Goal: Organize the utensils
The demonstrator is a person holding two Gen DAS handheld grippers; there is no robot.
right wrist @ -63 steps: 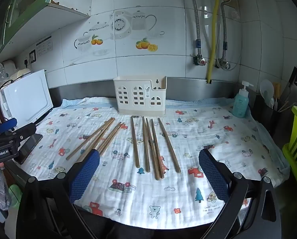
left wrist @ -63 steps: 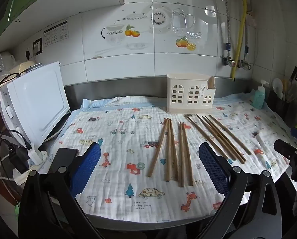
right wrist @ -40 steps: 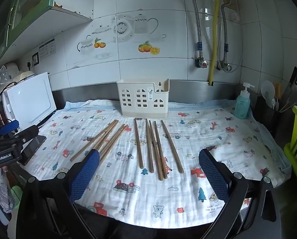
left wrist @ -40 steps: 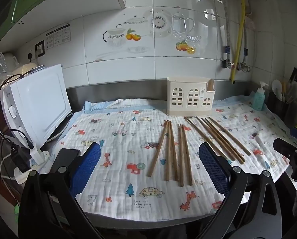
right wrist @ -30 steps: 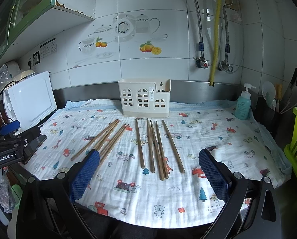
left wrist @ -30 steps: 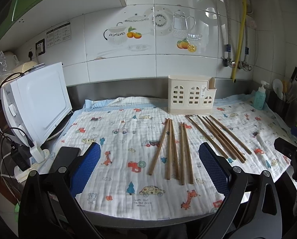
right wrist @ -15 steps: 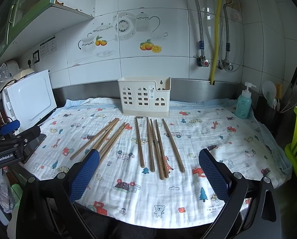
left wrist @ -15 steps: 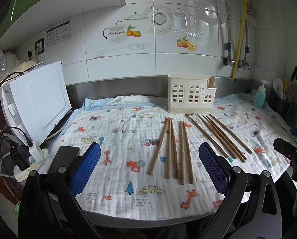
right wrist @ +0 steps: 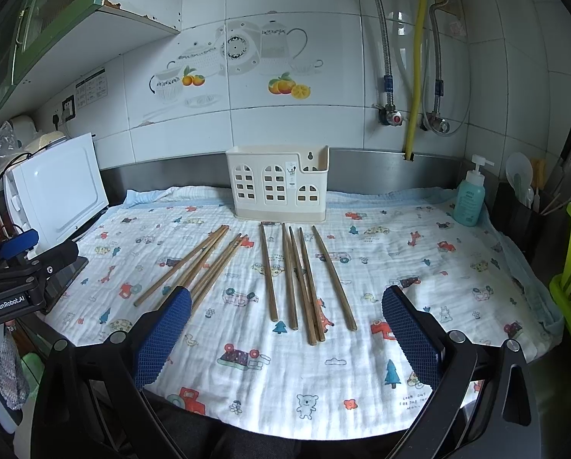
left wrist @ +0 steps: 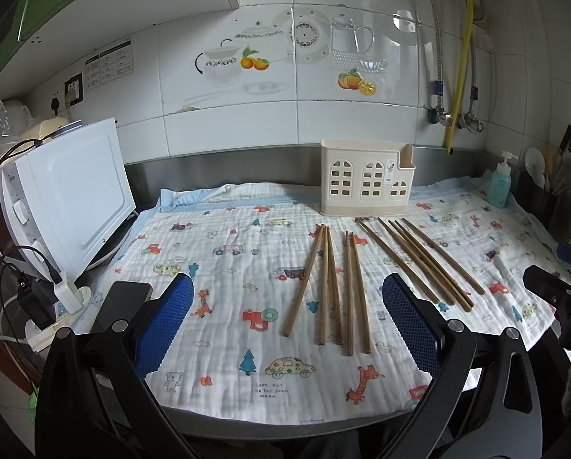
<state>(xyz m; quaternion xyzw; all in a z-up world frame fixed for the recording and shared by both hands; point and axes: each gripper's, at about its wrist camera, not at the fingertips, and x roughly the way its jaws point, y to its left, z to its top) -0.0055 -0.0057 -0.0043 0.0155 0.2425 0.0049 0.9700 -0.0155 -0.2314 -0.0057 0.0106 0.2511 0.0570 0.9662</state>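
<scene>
Ten brown wooden chopsticks (right wrist: 285,275) lay in two loose groups on the white cartoon-printed cloth (right wrist: 400,260) covering the counter, just in front of the cream plastic utensil holder (right wrist: 277,187). The left gripper (left wrist: 289,329) and the right gripper (right wrist: 285,336) hovered near the counter's front edge, both spread wide and holding nothing.

Two loose groups of bare brown wooden chopsticks (left wrist: 333,285) (right wrist: 300,279) lie flat on the cloth, tips pointing toward 12 o'clock at a cream plastic holder (left wrist: 365,183) (right wrist: 279,187) with arched window cutouts standing upright, just beyond them.
</scene>
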